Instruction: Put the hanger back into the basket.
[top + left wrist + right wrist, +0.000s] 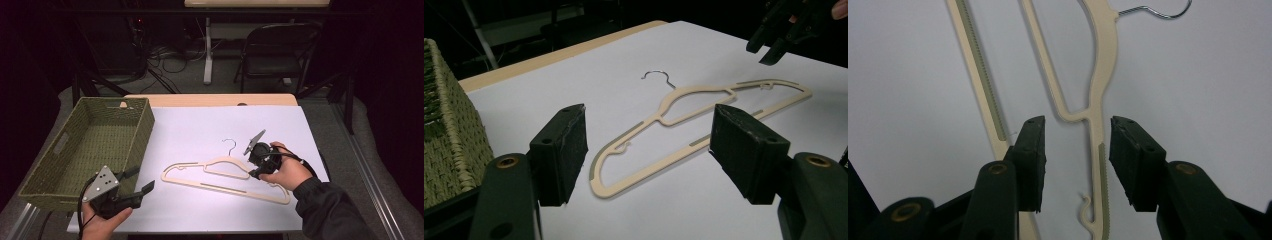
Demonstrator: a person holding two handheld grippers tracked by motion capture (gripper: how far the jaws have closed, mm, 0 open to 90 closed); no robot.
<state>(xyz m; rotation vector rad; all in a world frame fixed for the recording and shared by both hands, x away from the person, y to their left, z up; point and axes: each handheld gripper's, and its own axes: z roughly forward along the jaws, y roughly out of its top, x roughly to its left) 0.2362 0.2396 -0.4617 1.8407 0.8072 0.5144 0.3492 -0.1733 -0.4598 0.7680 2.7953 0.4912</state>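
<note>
- hanger [226, 176]: cream plastic with grey-green grip strips and a thin wire hook [230, 145]; lies flat on the white sheet [200, 125] near mid-table, hook pointing away from the person.
- right gripper [256, 172]: held in the right hand [285, 172] above the hanger's right shoulder; jaws partly spread, the upper arm of the hanger showing between them in the right gripper view [1076, 165]; the pads do not press on it.
- left gripper [142, 182]: held in the left hand [102, 222] at the near left edge of the sheet, just beside the basket; jaws spread wide, nothing between them; well apart from the hanger.
- basket [145, 125]: green woven, rectangular, with handle slots; stands at the table's left, beside the sheet.
- chair [277, 52]: dark folding chair on the floor beyond the table.
</note>
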